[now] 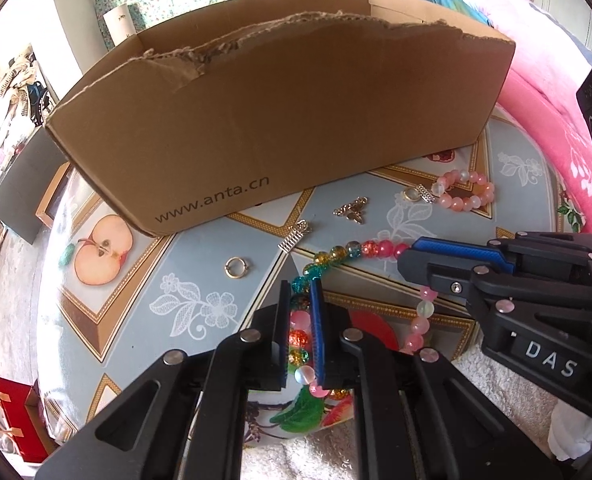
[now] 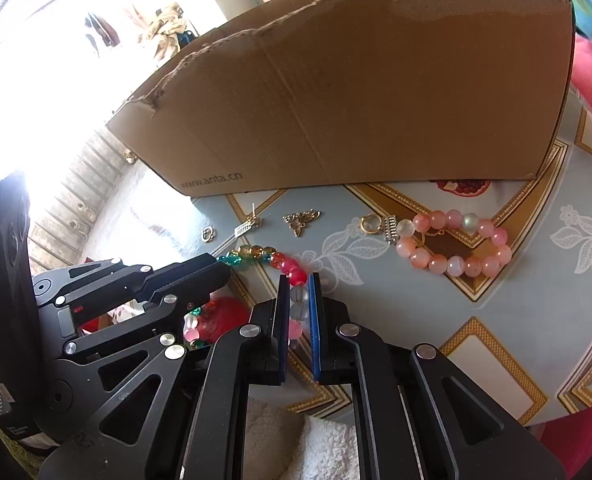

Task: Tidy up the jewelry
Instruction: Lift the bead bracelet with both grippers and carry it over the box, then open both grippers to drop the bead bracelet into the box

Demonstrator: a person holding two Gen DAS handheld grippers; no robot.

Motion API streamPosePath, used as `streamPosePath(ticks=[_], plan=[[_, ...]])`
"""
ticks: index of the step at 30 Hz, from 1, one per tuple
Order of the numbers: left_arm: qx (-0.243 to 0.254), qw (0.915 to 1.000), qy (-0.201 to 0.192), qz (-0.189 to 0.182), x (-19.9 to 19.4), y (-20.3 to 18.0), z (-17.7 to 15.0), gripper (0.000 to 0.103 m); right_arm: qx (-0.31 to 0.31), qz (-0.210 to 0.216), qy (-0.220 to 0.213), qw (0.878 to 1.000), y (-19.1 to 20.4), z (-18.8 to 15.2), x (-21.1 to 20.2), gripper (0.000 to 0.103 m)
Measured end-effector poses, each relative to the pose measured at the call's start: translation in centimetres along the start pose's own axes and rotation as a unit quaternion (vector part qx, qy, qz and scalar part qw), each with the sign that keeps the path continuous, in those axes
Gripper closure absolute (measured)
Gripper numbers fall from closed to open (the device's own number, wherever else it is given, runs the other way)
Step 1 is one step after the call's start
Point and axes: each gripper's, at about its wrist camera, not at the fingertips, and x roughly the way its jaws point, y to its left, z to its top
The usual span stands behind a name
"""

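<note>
A: Left gripper (image 1: pixel 300 292)?
B: Clamped on the multicolor bead bracelet (image 1: pixel 338 254), as is the right gripper (image 2: pixel 298 280), bracelet strung between them above the tablecloth (image 1: pixel 144 280).
A: Beyond?
B: Pink bracelet (image 2: pixel 456 246), cardboard box (image 1: pixel 280 120).

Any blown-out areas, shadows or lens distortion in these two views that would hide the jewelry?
Right wrist view: window light at upper left is blown out, washing the small gold ring near the cardboard box; pink bracelet stays clear. Left wrist view: evenly lit, box front shaded, its straight edges bowed by the fisheye; multicolour bead strand sharp, partly hidden by both tongs.
</note>
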Motion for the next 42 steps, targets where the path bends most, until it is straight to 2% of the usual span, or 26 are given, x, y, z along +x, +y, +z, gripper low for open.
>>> streamPosePath(ticks=[4, 12, 19, 24, 28, 31, 33, 37, 42], plan=[[-0.006, 0.9996, -0.023, -0.016, -1.8, 1.0, -0.4, 0.094, -0.012, -0.005, -0.014, 1.000, 1.1, -0.7, -1.4, 0.096], [0.007, 0.9920, -0.115, -0.051, -8.8, 1.5, -1.1, 0.094, -0.060, -0.011, -0.078, 0.995, 4.3, -1.5, -6.5, 0.096], [0.012, 0.9726, -0.216, -0.085, -14.5, 3.2, 1.6, 0.094, -0.117, -0.030, -0.142, 0.982, 8.0, 1.5, -11.4, 0.096], [0.034, 0.9547, -0.283, -0.086, -17.9, 4.4, 5.8, 0.094, -0.149, -0.040, -0.194, 0.969, 9.7, 5.4, -13.9, 0.096], [0.043, 0.9462, -0.308, -0.090, -18.7, 5.5, 9.7, 0.094, -0.153, -0.038, -0.211, 0.965, 9.9, 9.4, -14.0, 0.096], [0.044, 0.9481, -0.303, -0.087, -18.2, 6.7, 12.3, 0.094, -0.152, -0.028, -0.202, 0.967, 9.1, 12.6, -13.2, 0.096], [0.035, 0.9553, -0.277, -0.097, -16.9, 7.9, 13.9, 0.094, -0.146, -0.021, -0.180, 0.973, 8.6, 14.7, -11.7, 0.096], [0.019, 0.9716, -0.215, -0.097, -12.9, 10.0, 15.6, 0.094, -0.119, 0.003, -0.093, 0.989, 6.8, 18.1, -7.2, 0.096], [0.011, 0.9875, -0.126, -0.095, -7.1, 11.5, 15.8, 0.094, -0.104, 0.008, 0.005, 0.994, 5.4, 19.2, -1.8, 0.096]])
